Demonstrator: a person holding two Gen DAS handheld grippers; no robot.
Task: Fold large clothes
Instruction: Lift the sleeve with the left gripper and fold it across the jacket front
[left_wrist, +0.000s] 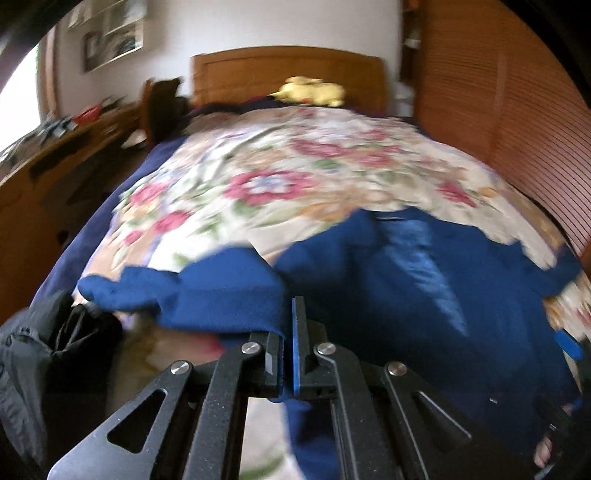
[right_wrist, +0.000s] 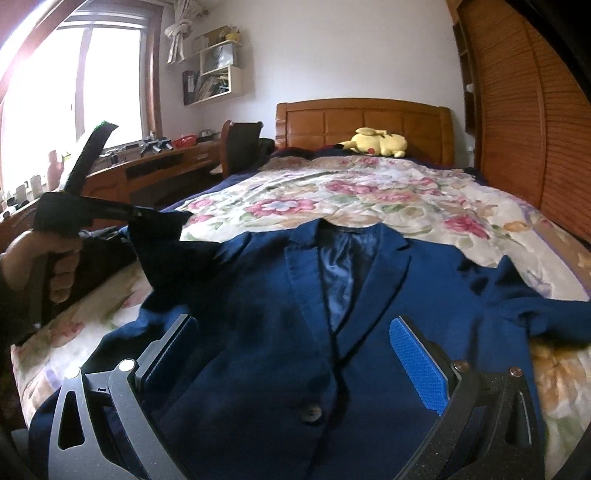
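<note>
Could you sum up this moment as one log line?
left gripper: shut on blazer sleeve, lifted | right gripper: open, over blazer front | blazer: face-up on floral bed | fold: just started

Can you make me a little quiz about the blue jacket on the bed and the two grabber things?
1. True or false: the left gripper is shut on the blue blazer.
2. Which gripper is open? A) left B) right
3. What yellow thing lies by the wooden headboard?

Key:
1. True; it pinches the sleeve and holds it up off the floral bedspread.
2. B; its jaws stand wide over the blazer's front.
3. A yellow plush toy.
</note>
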